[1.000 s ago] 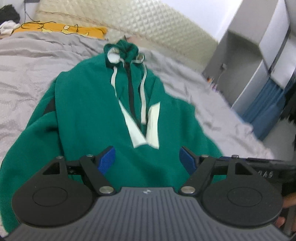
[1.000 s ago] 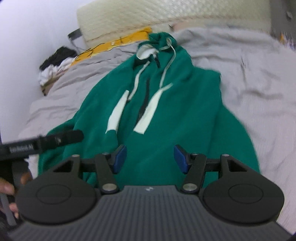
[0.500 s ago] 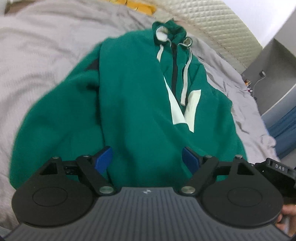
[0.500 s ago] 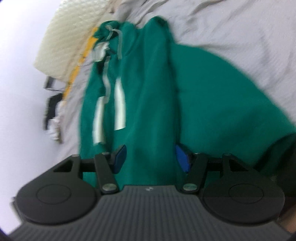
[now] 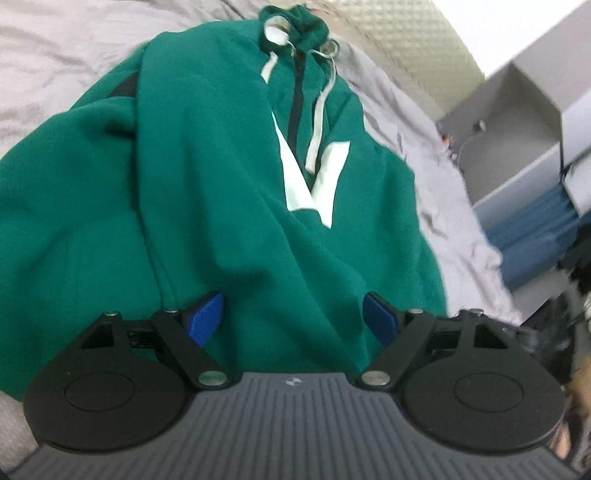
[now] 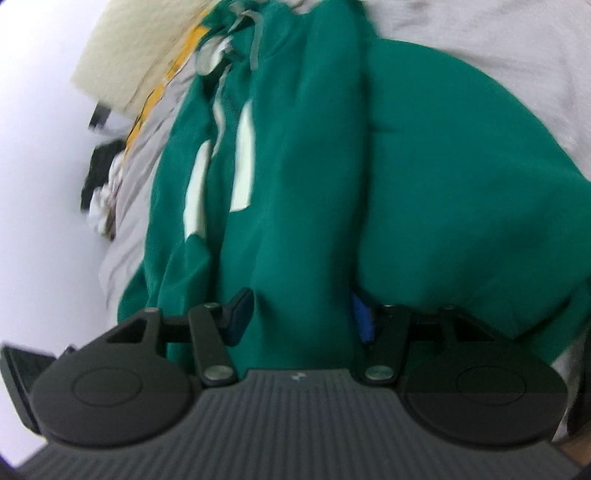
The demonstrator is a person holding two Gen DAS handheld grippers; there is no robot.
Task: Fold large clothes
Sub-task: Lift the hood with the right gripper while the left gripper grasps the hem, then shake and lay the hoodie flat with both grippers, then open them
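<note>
A green fleece hooded sweatshirt (image 5: pixel 207 184) with pale drawstrings, a dark front zip and two white chest panels is spread front-up on a bed covered by a grey crinkled sheet (image 5: pixel 402 122). Its hood (image 5: pixel 291 27) is bunched at the far end, toward a cream quilted headboard (image 5: pixel 406 40), and its hem lies nearest the cameras. A sleeve is seen folded over each side of the body.

The left gripper (image 5: pixel 293 317) is held just above the hem, angled downward. Its blue-padded jaws stand wide apart and have just been closing slightly; green cloth is seen behind the gap, but nothing is pressed by the pads.

The right gripper (image 6: pixel 301 315) is held low over the hem near the sweatshirt (image 6: pixel 424 184) sleeve on that side. Its jaws are parted, with a fold of green cloth lying between them; the pad on the sleeve side is partly hidden by the fabric, so it cannot be told whether the cloth is actually pinched. This view is blurred.

Beyond the bed, grey cabinets (image 5: pixel 524 122) and blue cloth are seen on one side, and a yellow item (image 6: pixel 166 81) and dark and white clothes by the white wall on the other.
</note>
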